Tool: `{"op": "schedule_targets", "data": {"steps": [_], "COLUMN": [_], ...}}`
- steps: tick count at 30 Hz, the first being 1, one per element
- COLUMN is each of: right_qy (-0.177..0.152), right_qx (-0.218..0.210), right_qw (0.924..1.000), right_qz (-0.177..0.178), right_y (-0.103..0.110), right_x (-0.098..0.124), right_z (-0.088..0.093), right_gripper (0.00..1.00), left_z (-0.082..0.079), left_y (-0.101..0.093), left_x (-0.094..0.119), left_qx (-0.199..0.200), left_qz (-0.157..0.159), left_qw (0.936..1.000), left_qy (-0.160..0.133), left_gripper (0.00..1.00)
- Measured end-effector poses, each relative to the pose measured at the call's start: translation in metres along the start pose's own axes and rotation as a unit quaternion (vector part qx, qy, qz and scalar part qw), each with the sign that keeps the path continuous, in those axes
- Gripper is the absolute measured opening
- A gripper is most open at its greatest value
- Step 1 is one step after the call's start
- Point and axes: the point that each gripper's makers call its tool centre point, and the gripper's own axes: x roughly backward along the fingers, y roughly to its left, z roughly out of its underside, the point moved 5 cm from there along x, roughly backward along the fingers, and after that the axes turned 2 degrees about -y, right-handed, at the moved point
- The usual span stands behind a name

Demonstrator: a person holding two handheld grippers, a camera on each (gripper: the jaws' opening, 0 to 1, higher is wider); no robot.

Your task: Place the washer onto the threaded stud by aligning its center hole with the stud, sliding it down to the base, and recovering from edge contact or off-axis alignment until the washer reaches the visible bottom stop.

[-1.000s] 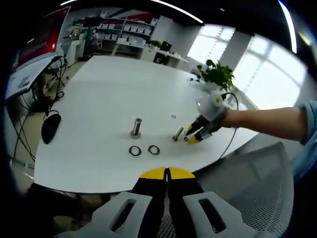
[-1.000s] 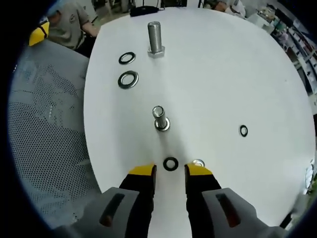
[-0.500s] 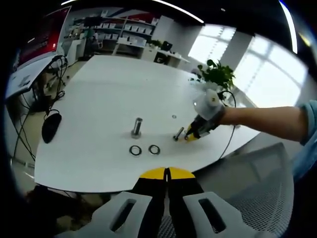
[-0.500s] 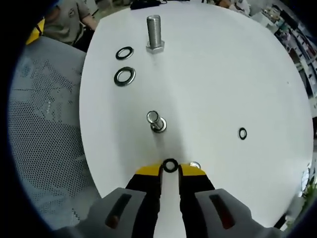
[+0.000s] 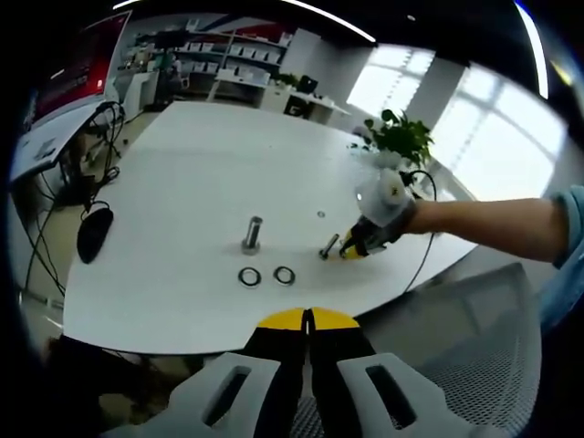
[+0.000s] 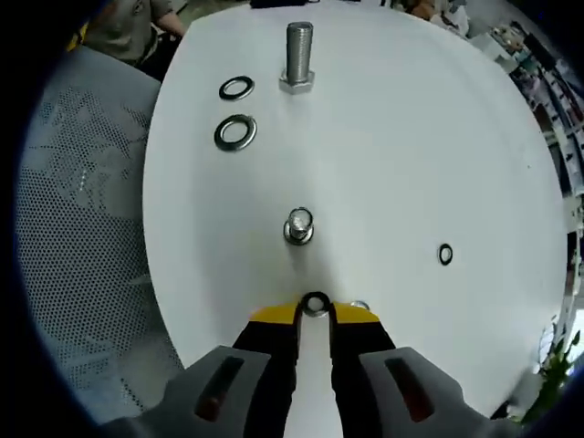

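Observation:
A small black washer (image 6: pixel 314 304) sits between the yellow tips of my right gripper (image 6: pixel 314 312), which is shut on it. Just ahead stands the short threaded stud (image 6: pixel 298 225), upright on the white table (image 6: pixel 411 137), a little apart from the washer. In the left gripper view the right gripper (image 5: pixel 358 247) shows beside the stud (image 5: pixel 328 246), held by a hand. My left gripper (image 5: pixel 307 318) hangs shut and empty over the table's near edge.
A tall hex bolt (image 6: pixel 298 57) stands farther off with two large washers (image 6: pixel 235 131) beside it. A small washer (image 6: pixel 444 255) lies to the right, and a silver one (image 6: pixel 361 305) peeks out by the right jaw. A mesh chair (image 6: pixel 82 237) borders the table. Mouse (image 5: pixel 93 233), plant (image 5: pixel 399 137).
My right gripper's jaws have gone from open around the black washer to shut on it. The right view has drifted slightly. The left gripper has stayed put.

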Motion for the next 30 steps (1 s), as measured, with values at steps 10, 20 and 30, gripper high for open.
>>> {"op": "schedule_targets", "data": {"steps": [10, 20, 30], "right_qy": [0.009, -0.032, -0.062], "right_qx": [0.008, -0.017, -0.001], "right_qw": [0.9998, 0.9994, 0.998], "right_qz": [0.017, 0.0, 0.003], "right_y": [-0.001, -0.006, -0.01], "right_x": [0.002, 0.02, 0.045], "right_z": [0.0, 0.003, -0.013], "right_gripper": [0.14, 0.13, 0.13], "left_z": [0.001, 0.0, 0.001], "left_y": [0.0, 0.0, 0.0], "left_x": [0.0, 0.0, 0.0], "left_qx": [-0.002, -0.002, -0.002], "left_qz": [0.0, 0.002, 0.002], "left_qw": [1.0, 1.0, 1.0], "left_qy": [0.003, -0.001, 0.0], "left_gripper": [0.0, 0.0, 0.0]}}
